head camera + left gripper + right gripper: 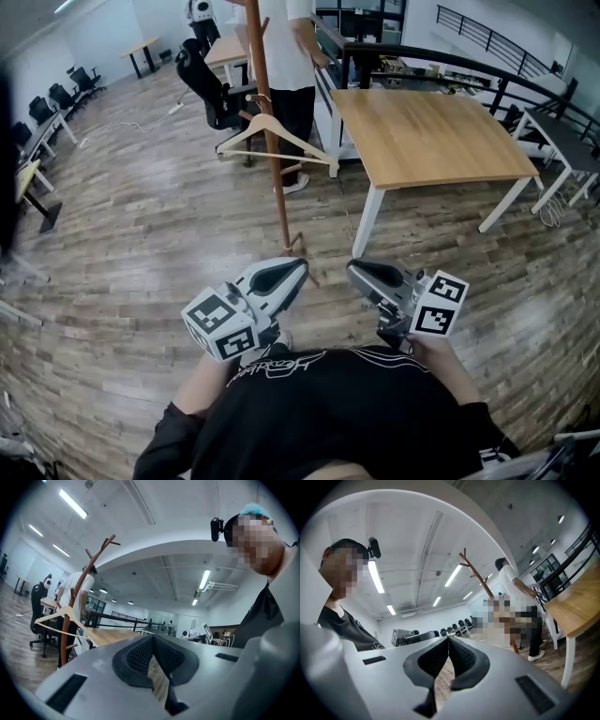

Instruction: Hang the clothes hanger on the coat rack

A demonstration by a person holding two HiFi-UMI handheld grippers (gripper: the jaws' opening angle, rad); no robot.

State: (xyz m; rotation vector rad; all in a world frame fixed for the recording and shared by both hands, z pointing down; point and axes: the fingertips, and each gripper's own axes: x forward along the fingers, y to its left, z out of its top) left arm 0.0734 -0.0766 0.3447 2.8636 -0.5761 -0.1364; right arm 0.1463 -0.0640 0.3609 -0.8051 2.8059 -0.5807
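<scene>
The clothes hanger (pixel 242 133) is in the upper middle of the head view. It appears to hang by its hook from a peg of the coat rack (pixel 277 178), its shoulders spread to either side of the brown pole and its lower bar crossing it; in the left gripper view it shows at the left edge, against the same pole. So the task looks done, or not in hand at present. The left tongs (pixel 298 266) and the right tongs (pixel 354 270) sit low in the centre of the frame, close to the person's chest and well apart from the rack. Each gripper view shows its dark pads pressed together at the tips with nothing between them. The hanger looks like pale, finished wood, so it is probably light and stiff. It is not fragile, but it is smooth enough to slide in the pads. Hanging free from one point, it would likely swing or tip at a touch. The best place to take hold is probably the thick centre just under the hook, where it balances. The thin lower bar would let it pivot. The rack stands on the plank floor (pixel 141 244) on a slim pole and may rock if pushed.
</scene>
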